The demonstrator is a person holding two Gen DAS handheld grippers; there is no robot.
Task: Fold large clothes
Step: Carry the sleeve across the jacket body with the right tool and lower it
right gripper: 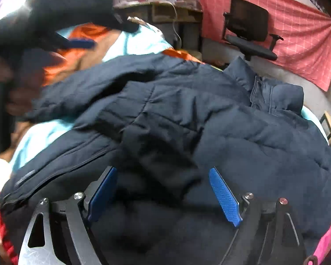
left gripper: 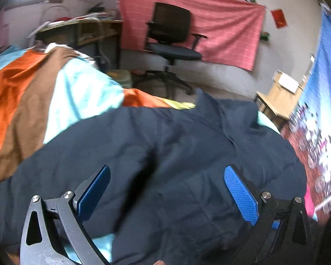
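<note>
A dark navy padded jacket (left gripper: 187, 145) lies spread over a bed. In the right wrist view its collar (right gripper: 264, 88) points to the far right and a zipper edge (right gripper: 77, 161) runs along the near left. My left gripper (left gripper: 167, 169) hovers just above the jacket's body, jaws wide apart with nothing pinched. My right gripper (right gripper: 163, 169) is open too. A rumpled fold of the jacket (right gripper: 165, 154) lies between its blue pads, and they do not press on it. In the right wrist view the left gripper (right gripper: 81, 43) shows blurred at the upper left, held in a hand.
The bed has a striped cover (left gripper: 33, 92) in orange, brown and light blue. Beyond the bed stand a black office chair (left gripper: 172, 35), a cluttered desk (left gripper: 81, 28) and a pink cloth on the wall (left gripper: 220, 22). A low wooden table (left gripper: 280, 97) stands at right.
</note>
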